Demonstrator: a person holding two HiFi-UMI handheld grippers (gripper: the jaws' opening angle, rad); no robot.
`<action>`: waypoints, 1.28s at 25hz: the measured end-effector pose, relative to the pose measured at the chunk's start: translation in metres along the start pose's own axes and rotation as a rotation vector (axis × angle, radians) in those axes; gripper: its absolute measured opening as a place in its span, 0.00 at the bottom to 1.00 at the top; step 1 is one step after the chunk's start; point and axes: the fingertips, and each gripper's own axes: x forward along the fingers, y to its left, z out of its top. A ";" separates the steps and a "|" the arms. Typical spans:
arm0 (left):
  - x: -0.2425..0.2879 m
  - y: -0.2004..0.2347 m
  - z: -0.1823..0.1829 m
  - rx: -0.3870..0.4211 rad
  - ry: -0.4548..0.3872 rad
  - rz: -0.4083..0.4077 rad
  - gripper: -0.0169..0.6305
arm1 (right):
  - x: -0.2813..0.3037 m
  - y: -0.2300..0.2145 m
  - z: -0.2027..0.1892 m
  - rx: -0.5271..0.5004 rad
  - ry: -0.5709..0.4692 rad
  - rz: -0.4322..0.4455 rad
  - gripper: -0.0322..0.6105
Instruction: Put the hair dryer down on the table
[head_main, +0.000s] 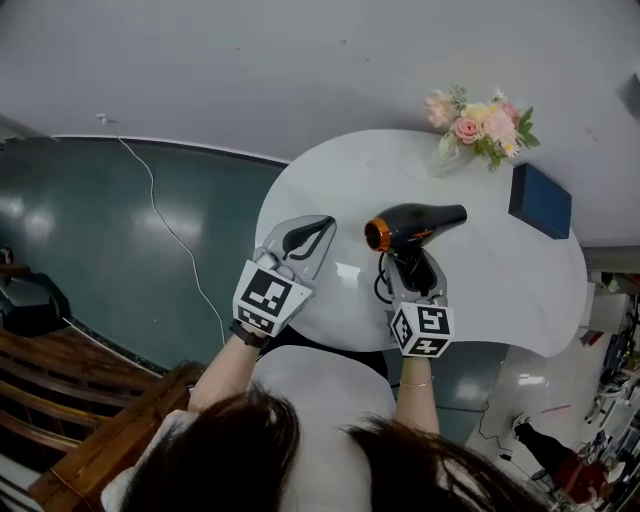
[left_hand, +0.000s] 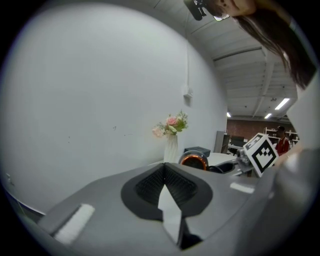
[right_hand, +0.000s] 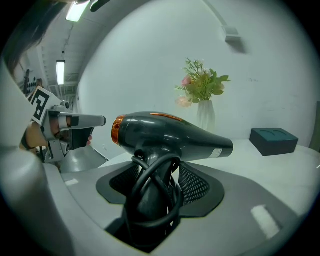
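Dark teal floor (head_main: 120, 260) is filling the left of the head view. A brown slatted wooden bench (head_main: 60, 400) is sitting at its lower left corner.

Glossy white round-edged table (head_main: 500, 285) is standing against the pale wall. It is carrying everything else listed here.

L gripper (head_main: 322, 228) is hovering over the table's left edge, tips pointing twd the wall. In the left gripper view (left_hand: 164, 172) its jaws are meeting at the tips, pressed together w/ nothing btwn the black ribbed pads.

R gripper (head_main: 413, 270) is sitting over the table's near-middle. In the right gripper view (right_hand: 155, 175) its jaws are pinching the handle of the black hair dryer w/ orange rear ring (right_hand: 170, 132). The black cord is looping round that handle, inside the grip.

Hair dryer (head_main: 415, 225) is riding upright in the R jaws: handle down, barrel roughly level, nozzle pointing to the person's right, orange ring twd the L gripper. Barrel is not lying on the tabletop; it is hanging above the surface. The orange ring is also showing in the left gripper view (left_hand: 192, 160).

Dark blue flat rectangular box (head_main: 540, 200) is lying on the table's far right, well apart from the dryer.

White vase w/ pink and cream flowers (head_main: 480, 125) is standing upright at the far edge near the wall, beyond the nozzle.

Thin white cable (head_main: 165, 220) is trailing across the floor.
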 end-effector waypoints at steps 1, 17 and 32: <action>0.000 0.000 -0.003 -0.004 0.003 0.001 0.12 | 0.003 0.001 -0.004 -0.008 0.009 0.001 0.44; 0.005 0.002 -0.042 -0.055 0.055 0.000 0.12 | 0.038 0.010 -0.047 -0.053 0.105 -0.011 0.43; 0.018 0.004 -0.059 -0.079 0.081 -0.003 0.12 | 0.054 0.012 -0.070 -0.148 0.188 -0.024 0.43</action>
